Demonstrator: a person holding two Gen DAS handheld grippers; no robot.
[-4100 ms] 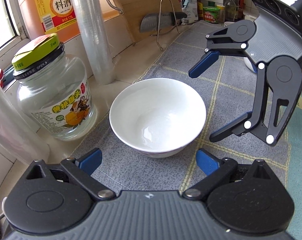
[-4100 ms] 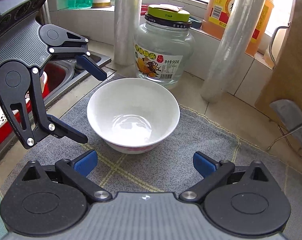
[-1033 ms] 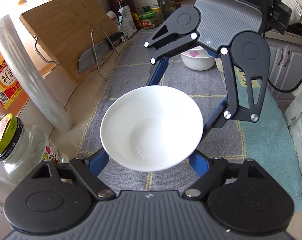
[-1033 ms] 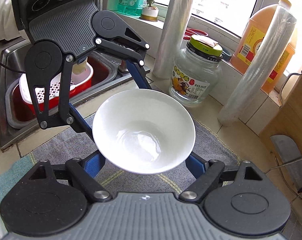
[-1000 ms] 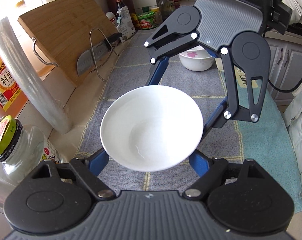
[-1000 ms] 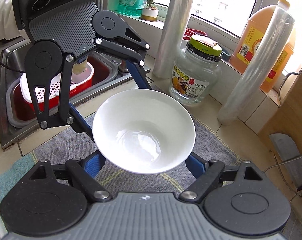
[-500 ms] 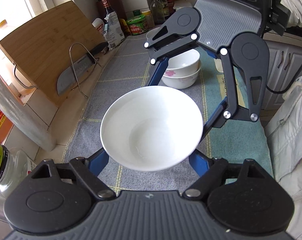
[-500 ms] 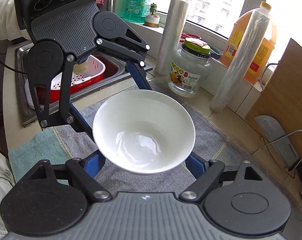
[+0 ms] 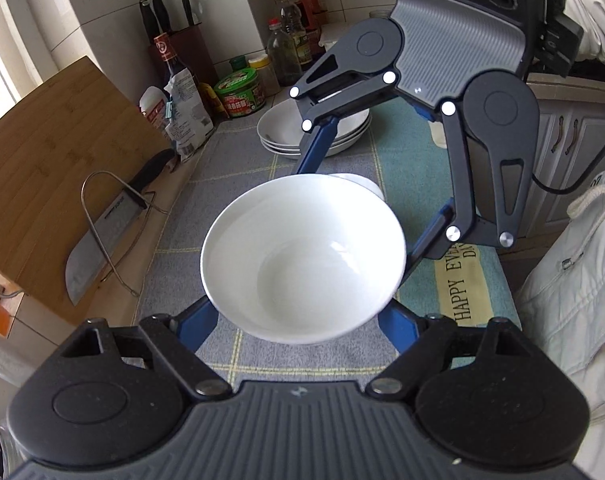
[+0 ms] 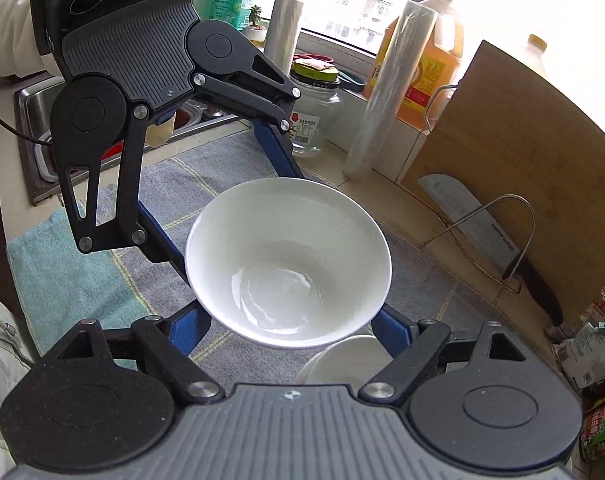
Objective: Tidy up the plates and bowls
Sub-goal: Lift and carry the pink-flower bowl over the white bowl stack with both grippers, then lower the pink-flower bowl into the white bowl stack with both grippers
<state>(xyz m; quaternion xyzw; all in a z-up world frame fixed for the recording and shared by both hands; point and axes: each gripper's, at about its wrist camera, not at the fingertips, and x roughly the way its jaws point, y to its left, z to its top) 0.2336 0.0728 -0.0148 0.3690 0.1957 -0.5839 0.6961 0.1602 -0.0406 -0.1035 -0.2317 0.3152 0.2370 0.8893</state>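
white bowl [image 9: 302, 256] is up off the counter [image 9: 182, 216], carried by both tongs at once. left tongs [image 9: 298, 322] have their blue fingers [image 9: 196, 324] against the bowl's outer wall on the near side of it, low under the rim. right tongs [image 9: 366, 196] do the same on the far side of the bowl, one finger just above the rim, the other below its right edge. so each pair is closed on the bowl, four contact points around it (actual pad contact is mostly hidden under the bowl body, so this is a read from how the bowl hangs level with nothing beneath).

position: bowl sits above the grey checked cloth [image 9: 174, 240]. just past the bowl's far rim a second bowl [image 9: 364, 184] peeks out, and in the right wrist view it shows directly below the held bowl's near edge [image 10: 342, 360]. stack of plates [image 9: 286, 136] is further beyond the bowl. cleaver on its wire stand [image 9: 102, 236] is off to the bowl's left, well apart.

handling, my read:
- glazed ceramic, stiff, moderately heavy, chips or shatters if dropped
- smooth sloped wall = slippery, grip can creep up toward the rim
- hold under the rim flare on opposite sides, keep it level
- likely next step is nesting it into the bowl below; lower slowly, rim-to-rim knock is the risk
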